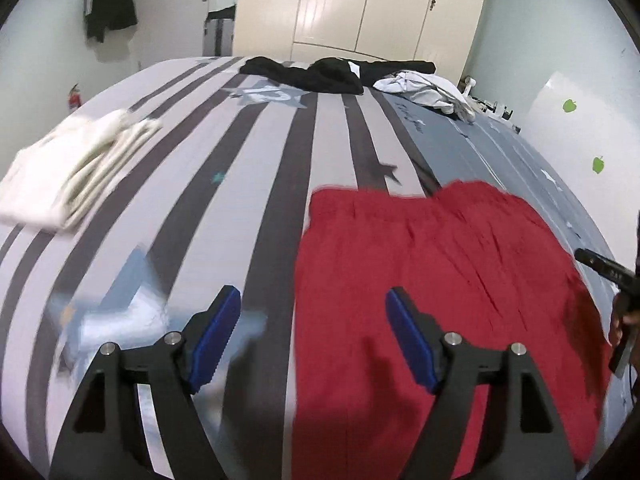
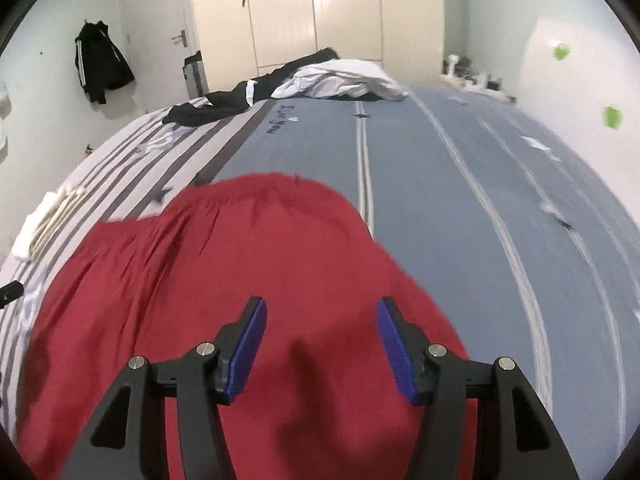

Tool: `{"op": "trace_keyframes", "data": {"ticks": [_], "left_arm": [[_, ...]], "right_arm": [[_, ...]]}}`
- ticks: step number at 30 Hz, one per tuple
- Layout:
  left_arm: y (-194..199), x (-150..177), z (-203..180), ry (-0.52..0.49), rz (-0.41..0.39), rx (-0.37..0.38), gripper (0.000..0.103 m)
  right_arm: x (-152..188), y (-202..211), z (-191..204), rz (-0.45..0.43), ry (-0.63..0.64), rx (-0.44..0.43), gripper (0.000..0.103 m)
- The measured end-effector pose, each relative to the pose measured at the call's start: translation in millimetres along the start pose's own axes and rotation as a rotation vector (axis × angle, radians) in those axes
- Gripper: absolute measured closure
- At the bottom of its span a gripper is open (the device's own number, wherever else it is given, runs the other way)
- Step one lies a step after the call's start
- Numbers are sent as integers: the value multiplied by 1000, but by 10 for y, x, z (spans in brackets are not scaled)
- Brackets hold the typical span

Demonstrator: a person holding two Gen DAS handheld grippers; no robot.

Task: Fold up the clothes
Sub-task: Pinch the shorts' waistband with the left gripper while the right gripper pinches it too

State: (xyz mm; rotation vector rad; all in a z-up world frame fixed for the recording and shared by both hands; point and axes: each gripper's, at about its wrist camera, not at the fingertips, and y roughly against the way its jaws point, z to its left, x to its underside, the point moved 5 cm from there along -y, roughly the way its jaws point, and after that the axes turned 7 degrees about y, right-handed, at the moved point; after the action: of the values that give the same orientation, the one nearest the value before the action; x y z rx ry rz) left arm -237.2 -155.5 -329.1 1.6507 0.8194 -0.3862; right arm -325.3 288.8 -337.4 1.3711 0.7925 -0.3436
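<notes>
two wrist views over one bed

the left wrist view looks forward between the left gripper fingers, low over the bed, facing the wardrobe at the far wall. the right wrist view looks the same way from further right, between the right gripper fingers, close above the red cloth. both views share the red cloth, the white stack, the far black clothes and the wardrobe.

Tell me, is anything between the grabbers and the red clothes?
Nothing visible. The red garment lies spread on the bed, and both the left gripper and right gripper are open above it.
</notes>
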Motion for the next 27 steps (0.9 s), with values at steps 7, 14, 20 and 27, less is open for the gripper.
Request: {"op": "trace_keyframes", "data": {"ticks": [7,14,20,27], "left_arm": [[-965,-416,-57,0,77,39,30],[-1255,-298,-176,-58,139,86,62],[-1038,-385,-287,-76,77,121,97],[-865,-957,-715,-121,-55,67,97]], "right_arm": [[-477,-1109,-30,79,10,-118,50],[-545,-1460,-15,104,43,-164,74],[-670,-1293,-101,43,53,-173,100],[-977,-928,-286,-56,2,-42,100]]}}
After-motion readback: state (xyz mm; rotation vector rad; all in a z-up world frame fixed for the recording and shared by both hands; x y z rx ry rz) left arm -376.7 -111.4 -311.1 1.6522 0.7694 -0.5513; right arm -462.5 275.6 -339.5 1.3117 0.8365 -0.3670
